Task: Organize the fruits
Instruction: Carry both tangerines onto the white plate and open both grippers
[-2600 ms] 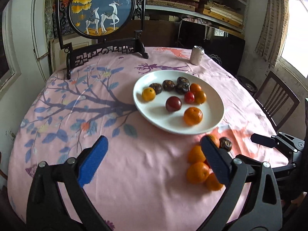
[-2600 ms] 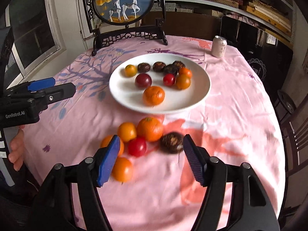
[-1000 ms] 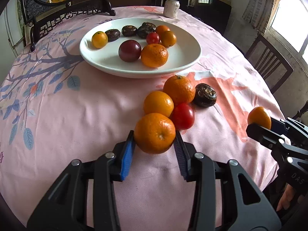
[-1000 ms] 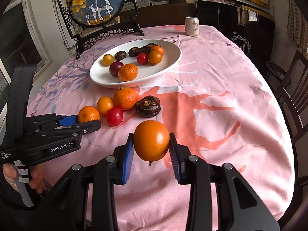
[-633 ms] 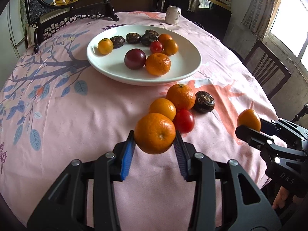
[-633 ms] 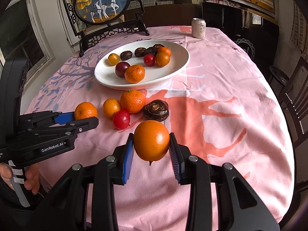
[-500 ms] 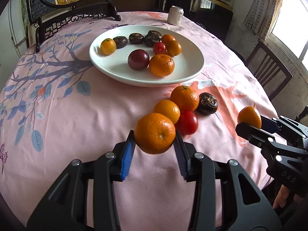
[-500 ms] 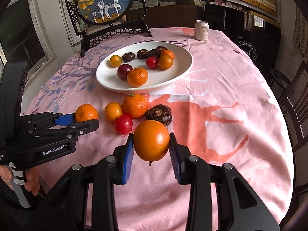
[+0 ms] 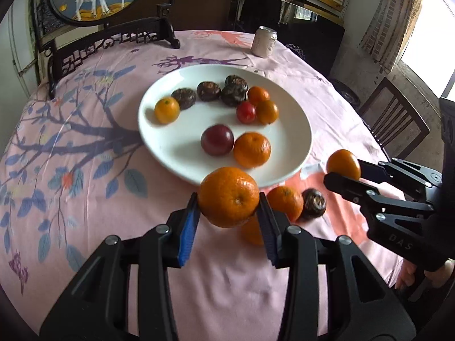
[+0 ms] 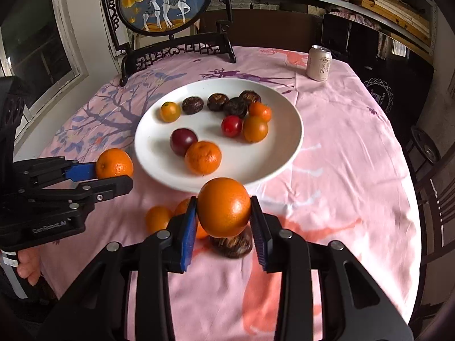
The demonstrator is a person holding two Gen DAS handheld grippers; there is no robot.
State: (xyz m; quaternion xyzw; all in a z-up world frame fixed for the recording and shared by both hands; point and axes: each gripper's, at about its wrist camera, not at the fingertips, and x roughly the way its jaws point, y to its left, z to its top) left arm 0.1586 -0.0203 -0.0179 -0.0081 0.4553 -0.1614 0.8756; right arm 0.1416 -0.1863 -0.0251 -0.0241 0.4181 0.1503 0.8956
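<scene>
My left gripper is shut on an orange held above the cloth just short of the white plate. My right gripper is shut on another orange, also just short of the plate. Each gripper shows in the other's view, with its orange. The plate holds several oranges, dark fruits, a red tomato and a plum. Loose on the cloth lie oranges and a dark fruit.
A drink can stands at the far right of the round pink-clothed table. A framed deer screen stands at the far edge. A wooden chair is to the right of the table.
Both grippers have lifted and moved forward toward the plate, each still holding its orange. The loose fruits now lie under and behind the fingertips.
</scene>
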